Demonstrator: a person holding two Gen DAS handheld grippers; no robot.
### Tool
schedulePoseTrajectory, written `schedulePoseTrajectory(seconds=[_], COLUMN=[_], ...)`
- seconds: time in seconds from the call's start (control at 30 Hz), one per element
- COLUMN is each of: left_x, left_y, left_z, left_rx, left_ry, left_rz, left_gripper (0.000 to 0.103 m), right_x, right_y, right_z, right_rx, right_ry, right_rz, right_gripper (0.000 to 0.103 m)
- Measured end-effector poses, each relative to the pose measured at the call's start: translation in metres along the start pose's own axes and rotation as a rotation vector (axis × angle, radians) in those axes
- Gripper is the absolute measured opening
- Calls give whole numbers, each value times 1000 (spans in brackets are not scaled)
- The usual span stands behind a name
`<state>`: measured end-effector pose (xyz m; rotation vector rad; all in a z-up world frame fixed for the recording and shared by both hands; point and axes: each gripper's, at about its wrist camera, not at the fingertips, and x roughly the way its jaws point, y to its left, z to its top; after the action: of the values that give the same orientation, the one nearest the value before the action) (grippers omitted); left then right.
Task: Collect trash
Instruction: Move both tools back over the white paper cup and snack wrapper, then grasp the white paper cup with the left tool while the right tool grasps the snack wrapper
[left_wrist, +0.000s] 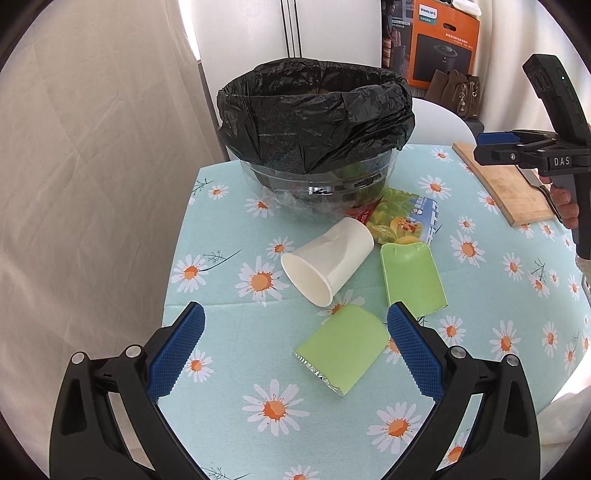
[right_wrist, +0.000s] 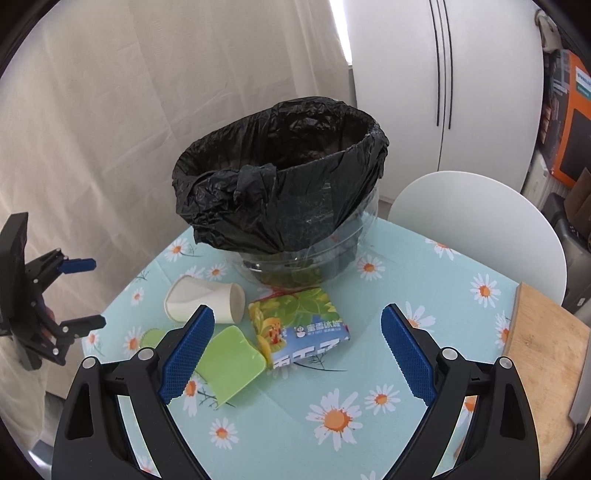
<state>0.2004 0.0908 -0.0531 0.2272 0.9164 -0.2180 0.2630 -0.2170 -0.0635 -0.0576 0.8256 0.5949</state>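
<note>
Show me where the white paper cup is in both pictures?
Left wrist view: the white paper cup lies on its side near the middle, open mouth toward the lower left, just left of a green wrapper piece.
Right wrist view: the cup lies left of centre, above the right gripper's left finger.
Shared landmark: the clear bin with a black bag liner, just behind the cup.

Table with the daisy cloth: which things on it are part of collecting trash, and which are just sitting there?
For the job:
white paper cup
two green foil-lined carton pieces
printed drink pouch
clear bin with black bag

Just there:
wooden cutting board
white chair
orange Philips box
</note>
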Motion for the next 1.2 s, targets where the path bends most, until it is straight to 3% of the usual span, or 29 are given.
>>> schedulePoseTrajectory(seconds=[0.43,0.53,0.67,0.87,1.03,1.1,1.17,1.2], left_x=[44,62,88,118,140,146,148,147], left_y=[-5,1,7,5,-3,-6,-9,-9], left_z=[7,13,21,26,26,26,25,25], left_rx=[90,115,130,195,248,259,282,284], left_ry=[-17,-45,-81,-101,-82,-68,-61,-65], left_rz=[-75,-97,-129,-196,-211,-220,-219,-218], left_gripper=[97,97,97,97,97,97,83,83], right_x=[69,86,101,104,115,123,126,125], right_y=[-39,-49,-67,-78,-65,-59,-52,-49], right_z=[-38,-41,-50,-65,-64,-63,-61,-59], right_rx=[180,223,345,471,438,437,431,419], right_ry=[125,133,135,106,117,137,140,132], right_rz=[-23,-8,87,177,201,211,234,249], right_gripper=[87,87,87,68,51,24,11,5])
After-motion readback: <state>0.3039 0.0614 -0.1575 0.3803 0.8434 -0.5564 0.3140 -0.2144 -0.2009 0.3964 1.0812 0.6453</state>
